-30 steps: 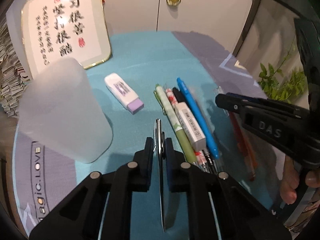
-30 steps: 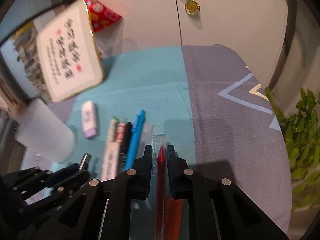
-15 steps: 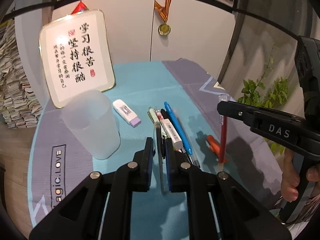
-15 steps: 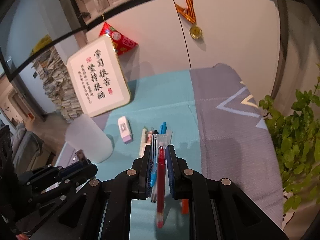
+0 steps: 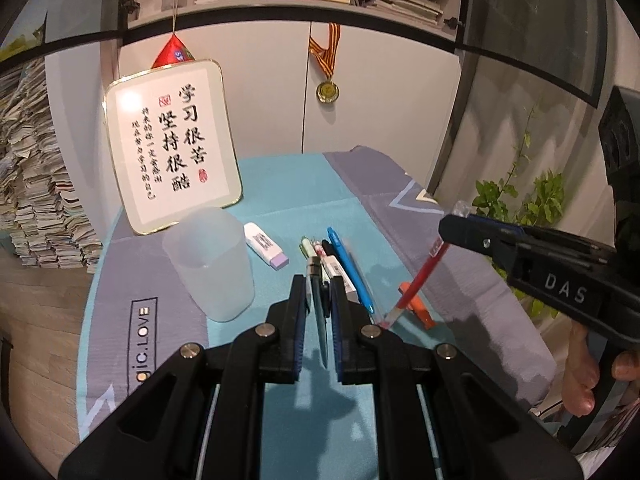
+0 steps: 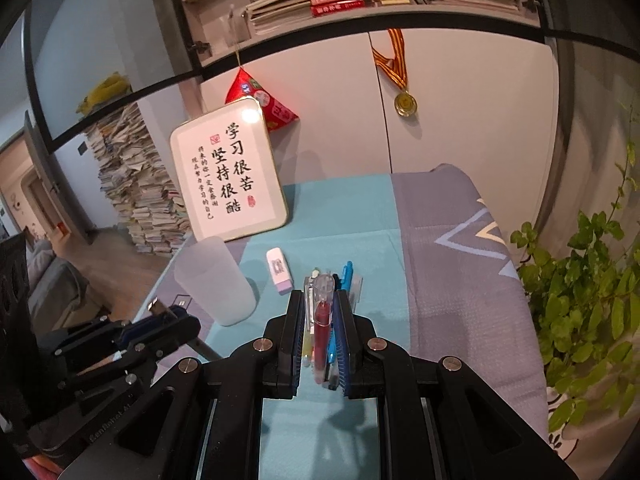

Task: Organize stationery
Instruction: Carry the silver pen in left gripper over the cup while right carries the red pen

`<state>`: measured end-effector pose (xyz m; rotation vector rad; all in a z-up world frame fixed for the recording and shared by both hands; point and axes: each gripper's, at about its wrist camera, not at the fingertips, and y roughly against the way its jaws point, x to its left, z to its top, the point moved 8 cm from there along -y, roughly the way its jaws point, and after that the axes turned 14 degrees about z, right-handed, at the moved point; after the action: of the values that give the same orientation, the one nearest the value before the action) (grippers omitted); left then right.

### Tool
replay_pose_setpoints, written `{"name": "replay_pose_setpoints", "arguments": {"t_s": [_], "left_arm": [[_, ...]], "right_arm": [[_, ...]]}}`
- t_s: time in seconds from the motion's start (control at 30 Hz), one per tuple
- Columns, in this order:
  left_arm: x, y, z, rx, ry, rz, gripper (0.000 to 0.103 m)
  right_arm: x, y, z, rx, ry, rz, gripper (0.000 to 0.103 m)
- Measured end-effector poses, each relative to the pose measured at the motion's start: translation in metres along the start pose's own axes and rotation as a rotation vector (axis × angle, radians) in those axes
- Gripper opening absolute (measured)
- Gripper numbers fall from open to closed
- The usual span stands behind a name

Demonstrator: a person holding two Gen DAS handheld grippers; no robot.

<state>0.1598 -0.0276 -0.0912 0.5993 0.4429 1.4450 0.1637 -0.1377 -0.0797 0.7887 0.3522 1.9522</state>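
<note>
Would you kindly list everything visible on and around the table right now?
cup: one, frosted, left on mat
eraser: one, white and lilac, right of cup
pens on mat: several, blue, green, black, centre row
orange pen: one, right of row
framed calligraphy: one, gold-edged, leaning on cabinet
medal: one, gold, on cabinet door
plant: one, green, right of table
paper stack: one, left floor
silver pen: one, in left claw
red pen: one, in right claw
hand: one, on right handle
</note>
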Motion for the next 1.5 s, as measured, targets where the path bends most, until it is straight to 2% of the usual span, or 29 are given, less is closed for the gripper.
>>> {"name": "replay_pose_setpoints", "arguments": {"t_s": [0.2,0.43,0.67,0.83,1.0,1.5], "left_arm": [[0.013,0.012,0.015,-0.037,0.019,0.016,0.010],[0.038,0.027,0.048,-0.123,0.057,0.064,0.010],[0.064,0.022,0.078,-0.163,0.078,0.112,0.010],[0.083,0.002,0.078,-0.136,0.102,0.143,0.010],[0.098,-0.027,0.064,-0.067,0.122,0.159,0.010],[0.109,-0.063,0.042,0.022,0.141,0.125,0.010]], "right_arm": [[0.012,0.006,0.002,-0.010,0.023,0.006,0.015],[0.029,0.011,0.010,-0.036,0.060,0.011,0.015],[0.036,0.010,0.018,-0.053,0.076,0.004,0.015],[0.035,0.008,0.021,-0.051,0.076,-0.014,0.015],[0.038,0.000,0.022,-0.038,0.082,-0.023,0.015],[0.057,-0.016,0.033,-0.030,0.111,-0.024,0.015]]}}
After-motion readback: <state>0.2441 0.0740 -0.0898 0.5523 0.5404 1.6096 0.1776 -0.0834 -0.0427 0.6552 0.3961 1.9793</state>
